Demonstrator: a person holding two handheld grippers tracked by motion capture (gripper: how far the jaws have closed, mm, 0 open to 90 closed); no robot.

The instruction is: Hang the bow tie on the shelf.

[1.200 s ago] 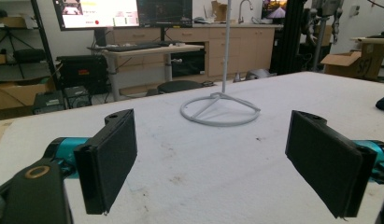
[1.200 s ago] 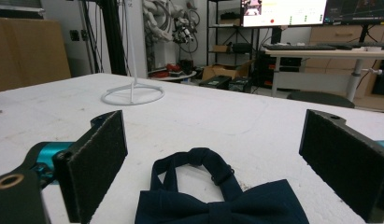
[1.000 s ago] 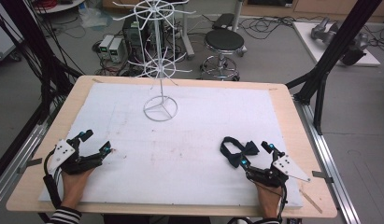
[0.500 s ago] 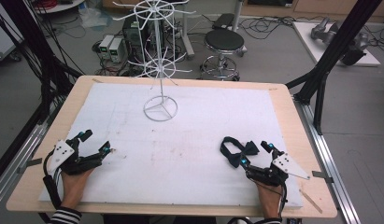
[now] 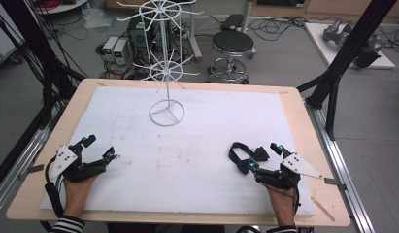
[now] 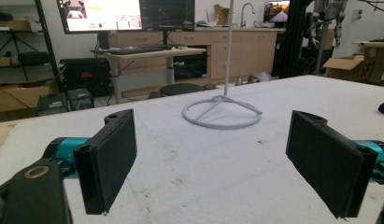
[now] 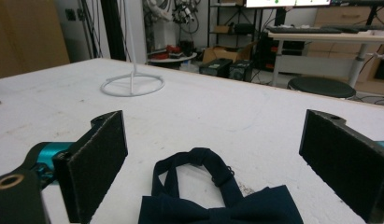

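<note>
the right claw (image 5: 265, 156) rests low on the white table (image 5: 197, 145), jaws spread wide, with the dark navy bow tie (image 5: 249, 156) lying flat between them near the right front edge. the left claw (image 5: 98, 149) sits well apart at the left, jaws also wide apart, gripping nothing. a white wire stand (image 5: 166, 112) stands farther back.

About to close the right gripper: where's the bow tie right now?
In the high view the dark bow tie lies flat on the white table pad, near right, between the open jaws of the right gripper; white wire stand stands far off.
</note>
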